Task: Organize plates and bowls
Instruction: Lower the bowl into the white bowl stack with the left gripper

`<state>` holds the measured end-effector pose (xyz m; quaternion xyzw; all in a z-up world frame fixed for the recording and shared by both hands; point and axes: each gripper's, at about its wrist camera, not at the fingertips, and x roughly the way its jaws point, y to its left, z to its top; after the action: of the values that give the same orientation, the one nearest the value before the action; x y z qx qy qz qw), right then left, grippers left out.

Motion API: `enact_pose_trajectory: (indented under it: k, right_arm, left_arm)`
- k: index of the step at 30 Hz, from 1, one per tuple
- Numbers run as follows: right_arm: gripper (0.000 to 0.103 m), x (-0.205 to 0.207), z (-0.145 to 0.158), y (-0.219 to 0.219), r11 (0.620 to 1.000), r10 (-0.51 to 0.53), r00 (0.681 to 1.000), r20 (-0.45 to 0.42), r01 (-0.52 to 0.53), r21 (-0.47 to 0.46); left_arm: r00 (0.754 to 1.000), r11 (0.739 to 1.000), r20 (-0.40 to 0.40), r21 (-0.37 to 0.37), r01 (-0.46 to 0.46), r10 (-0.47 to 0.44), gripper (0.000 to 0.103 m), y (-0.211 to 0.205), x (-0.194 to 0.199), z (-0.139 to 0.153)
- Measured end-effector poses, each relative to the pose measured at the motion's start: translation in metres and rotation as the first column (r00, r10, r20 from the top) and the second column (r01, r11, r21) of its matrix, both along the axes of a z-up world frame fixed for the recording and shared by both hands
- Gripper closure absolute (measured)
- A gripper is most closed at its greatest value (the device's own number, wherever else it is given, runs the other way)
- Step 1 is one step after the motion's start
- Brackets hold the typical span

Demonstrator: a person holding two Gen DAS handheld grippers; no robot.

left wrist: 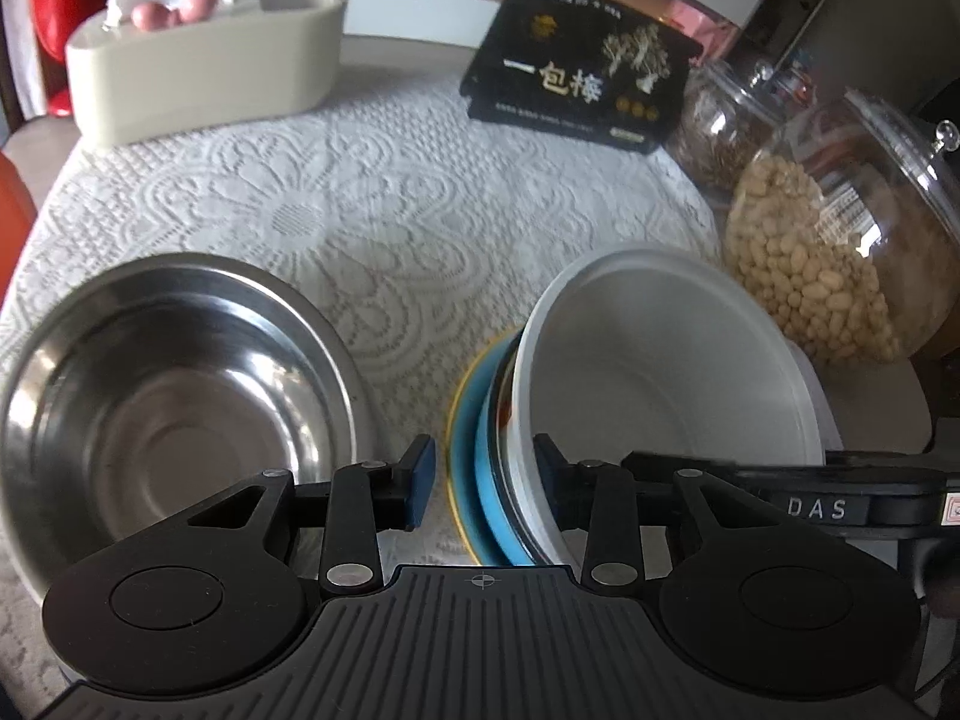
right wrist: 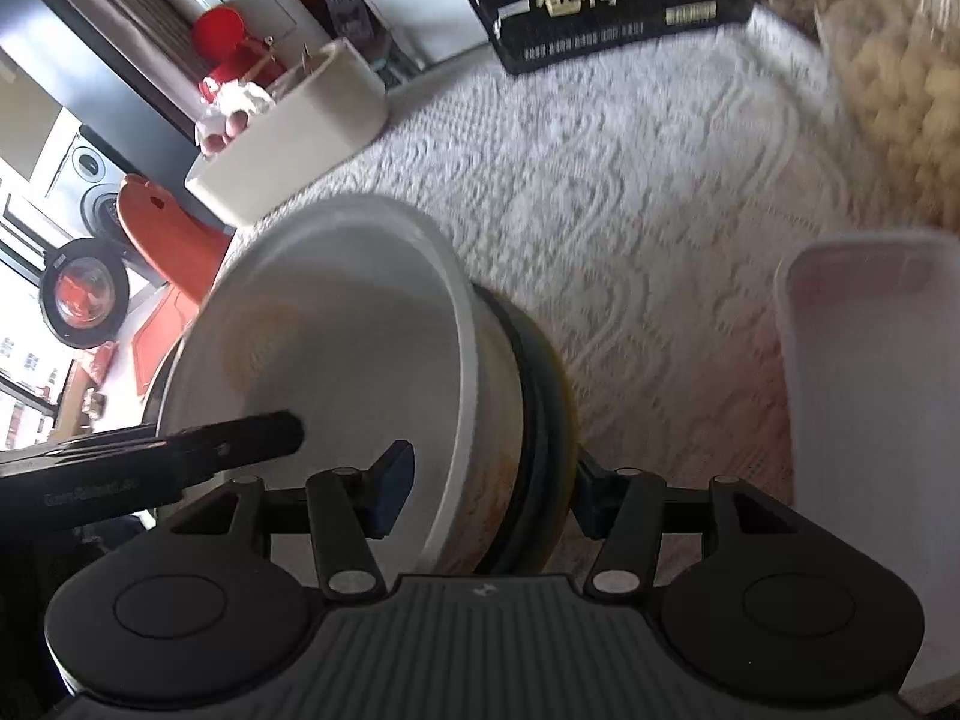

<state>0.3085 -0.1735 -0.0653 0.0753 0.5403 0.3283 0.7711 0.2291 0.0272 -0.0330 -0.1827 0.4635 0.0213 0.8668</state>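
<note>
steel bowl [left wrist: 174,384] left of tilted bowl stack [left wrist: 600,408], jars [left wrist: 840,252] right, box [left wrist: 576,84] behind

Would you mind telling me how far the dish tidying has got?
Done: a white bowl is already nested with a blue plate. In hand: both tools, left tool and right tool, straddle that tilted stack's rims. Left: the steel bowl still sits apart on the lace tablecloth.

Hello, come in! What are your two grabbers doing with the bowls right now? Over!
Both grippers, left and right, straddle the tilted stack: white bowl, blue plate. Clamped or not, can't tell. Steel bowl sits left. Peanut jar close behind.
</note>
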Motion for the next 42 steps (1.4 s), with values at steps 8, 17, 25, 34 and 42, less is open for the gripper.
enact_pose_trajectory:
  k: [8, 17, 25, 34, 42]
  right_arm:
    - [0.045, 0.002, -0.012, 0.007, 1.000, 0.011, 0.997, -0.078, -0.010, 0.012]
    - [0.045, 0.012, -0.010, 0.010, 1.000, -0.008, 0.992, -0.124, 0.008, -0.005]
    - [0.040, 0.013, -0.009, 0.013, 1.000, 0.005, 0.989, -0.148, -0.008, -0.020]
    - [0.038, 0.003, -0.006, 0.002, 0.997, 0.054, 0.980, -0.192, -0.063, -0.041]
    - [0.038, 0.005, -0.008, 0.002, 0.996, 0.049, 0.980, -0.193, -0.061, -0.058]
  left_arm:
    - [0.999, 1.000, -0.030, -0.010, 0.024, -0.024, 0.061, -0.005, 0.009, -0.008]
    - [0.996, 1.000, -0.089, 0.014, 0.028, -0.026, 0.060, -0.012, 0.018, -0.012]
    - [0.990, 0.998, -0.137, -0.061, 0.017, -0.025, 0.057, -0.004, 0.024, -0.012]
    - [0.968, 0.989, -0.238, -0.144, 0.045, -0.079, 0.056, -0.010, 0.009, -0.005]
    - [0.974, 0.985, -0.218, -0.171, 0.029, -0.066, 0.056, -0.007, 0.011, -0.009]
